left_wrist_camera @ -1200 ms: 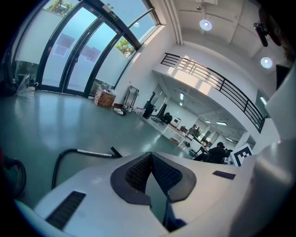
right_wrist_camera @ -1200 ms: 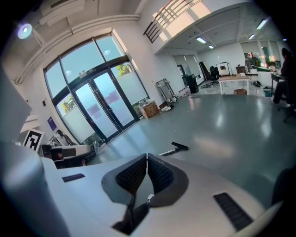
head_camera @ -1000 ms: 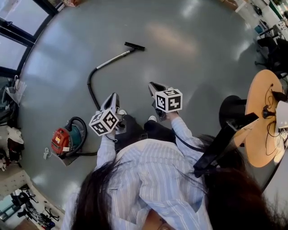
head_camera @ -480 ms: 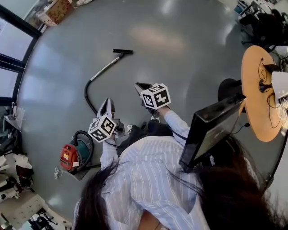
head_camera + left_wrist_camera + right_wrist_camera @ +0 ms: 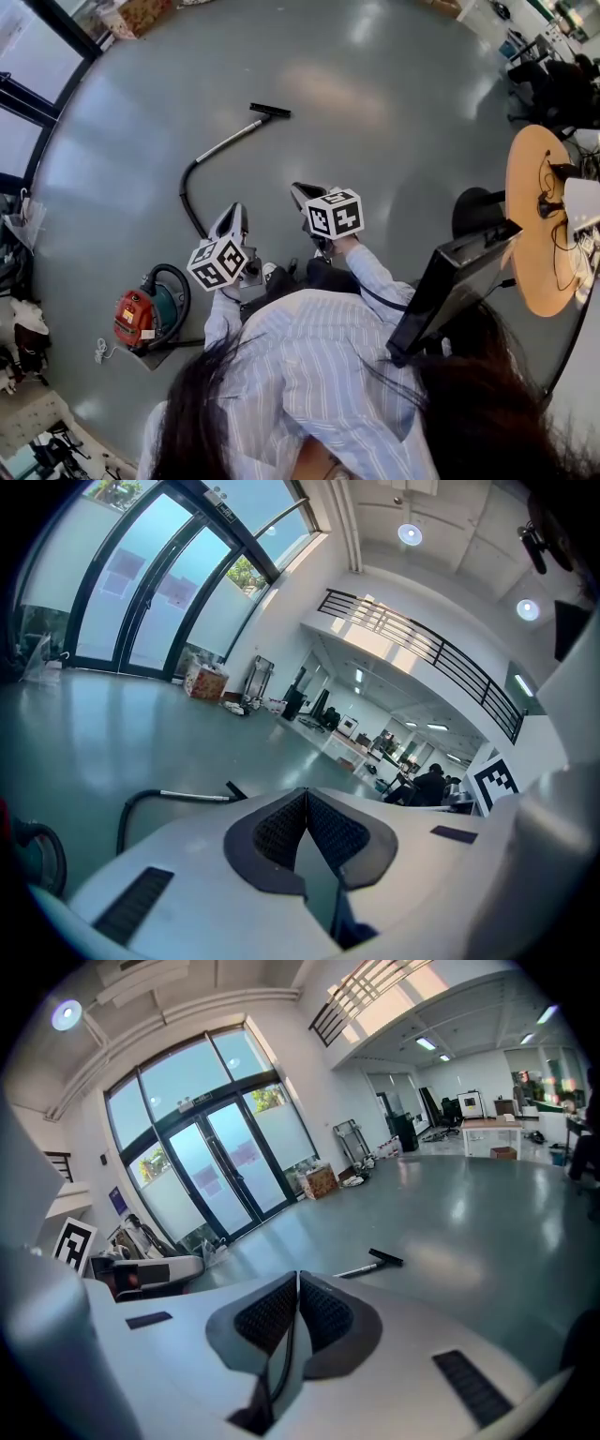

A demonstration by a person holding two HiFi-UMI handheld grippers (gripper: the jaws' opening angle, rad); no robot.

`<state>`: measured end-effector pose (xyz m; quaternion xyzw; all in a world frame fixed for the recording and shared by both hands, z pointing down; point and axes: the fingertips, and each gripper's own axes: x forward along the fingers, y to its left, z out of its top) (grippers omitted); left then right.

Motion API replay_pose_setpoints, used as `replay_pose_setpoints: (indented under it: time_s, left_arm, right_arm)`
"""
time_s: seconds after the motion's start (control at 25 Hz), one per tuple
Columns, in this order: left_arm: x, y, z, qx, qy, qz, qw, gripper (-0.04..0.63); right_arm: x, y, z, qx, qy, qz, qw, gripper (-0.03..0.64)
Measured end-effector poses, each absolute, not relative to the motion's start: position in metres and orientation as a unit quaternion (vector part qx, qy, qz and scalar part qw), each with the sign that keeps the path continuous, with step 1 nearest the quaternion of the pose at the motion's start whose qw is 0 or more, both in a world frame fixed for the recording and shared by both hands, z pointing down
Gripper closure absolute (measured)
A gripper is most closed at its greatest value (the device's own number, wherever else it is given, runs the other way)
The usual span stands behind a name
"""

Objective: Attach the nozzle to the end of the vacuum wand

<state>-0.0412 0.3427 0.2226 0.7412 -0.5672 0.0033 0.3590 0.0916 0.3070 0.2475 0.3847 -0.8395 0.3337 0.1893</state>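
The black nozzle (image 5: 270, 110) lies on the grey floor (image 5: 394, 112), crosswise at the far end of the metal wand (image 5: 230, 138) and touching it; you cannot tell from here whether the two are locked together. Both are well apart from your fingers, out ahead of them. Your left gripper (image 5: 236, 210) and right gripper (image 5: 300, 191) are raised side by side in front of you, each clenched tight on nothing, pads meeting with no gap. The wand's near end runs into a black hose (image 5: 186, 192) that curves back past your left gripper to the red and teal vacuum cleaner (image 5: 141, 314) on your left. Only the head view shows that cleaner's body whole, along with the round wooden table (image 5: 530, 234) and the dark monitor (image 5: 455, 281) on your right. The left gripper view shows the hose bend, wand and nozzle just left of its closed jaws, plus a balcony railing (image 5: 422, 639) and people at distant desks. The right gripper view catches only the nozzle and a short stretch of wand, up and right of its jaws, with tall glass doors (image 5: 220, 1171) behind. Count one nozzle, one wand, one hose, one vacuum cleaner, two grippers.
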Motion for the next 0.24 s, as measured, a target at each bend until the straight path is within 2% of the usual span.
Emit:
replay_pose_setpoints:
  time_s: [0.24]
  left_arm:
    - [-0.0503,0.3414,0.2203,0.747,-0.563,0.002,0.355,0.589]
  right_arm:
    - [0.0814,0.3100,0.2484,0.386,-0.837,0.341,0.183,0.603]
